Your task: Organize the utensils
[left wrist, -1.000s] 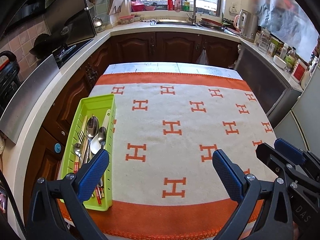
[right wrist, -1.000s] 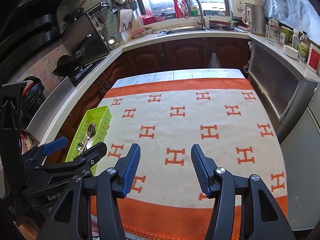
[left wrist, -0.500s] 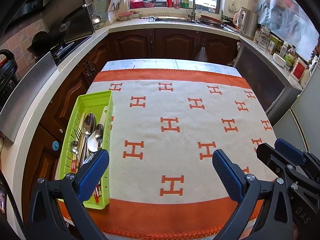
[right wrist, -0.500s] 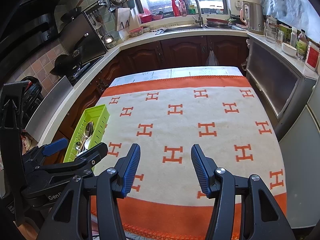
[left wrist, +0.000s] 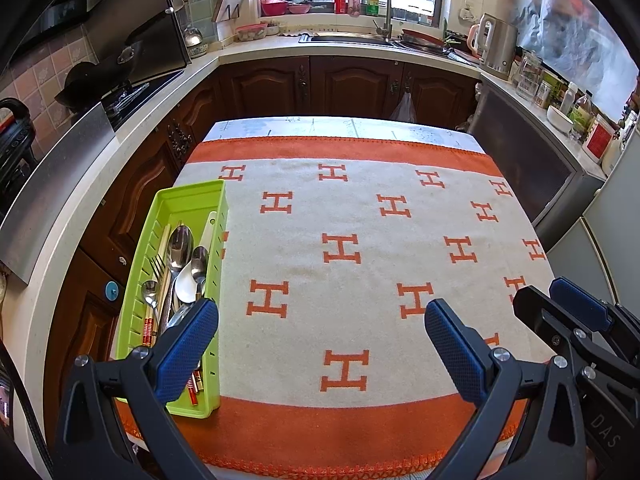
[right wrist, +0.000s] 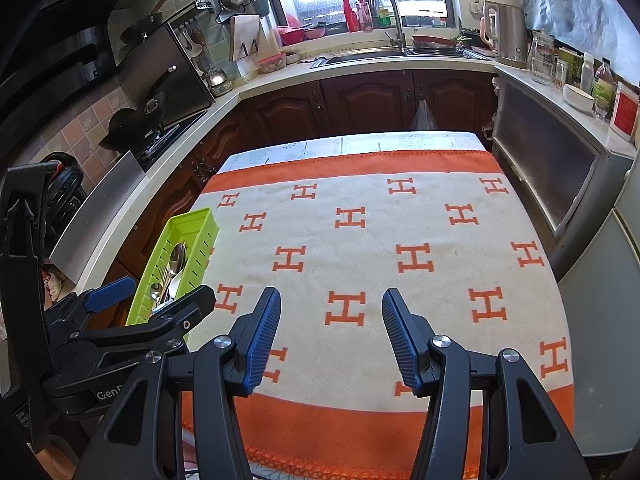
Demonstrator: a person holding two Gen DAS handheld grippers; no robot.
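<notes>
A lime green utensil tray (left wrist: 188, 200) lies along the left edge of the table, also in the right wrist view (right wrist: 196, 222). It holds metal spoons (left wrist: 180, 242), a fork (left wrist: 158, 264), a white spoon (left wrist: 188, 280) and chopsticks with red ends (left wrist: 148, 326). My left gripper (left wrist: 320, 340) is open and empty above the near edge of the cloth, its left finger over the tray's near end. My right gripper (right wrist: 330, 332) is open and empty, held above the near middle of the cloth, to the right of the left gripper (right wrist: 148, 300).
A cream cloth with orange H marks and orange borders (left wrist: 344, 216) covers the table. Dark wood cabinets (left wrist: 352, 84) and counters ring the table, with a stove (left wrist: 120, 80) at left, a sink (left wrist: 360, 38) at the back and a kettle (left wrist: 494, 44) at right.
Both grippers have pulled back and risen slightly, so the table and tray sit lower and smaller in view. Both stay open and empty.
</notes>
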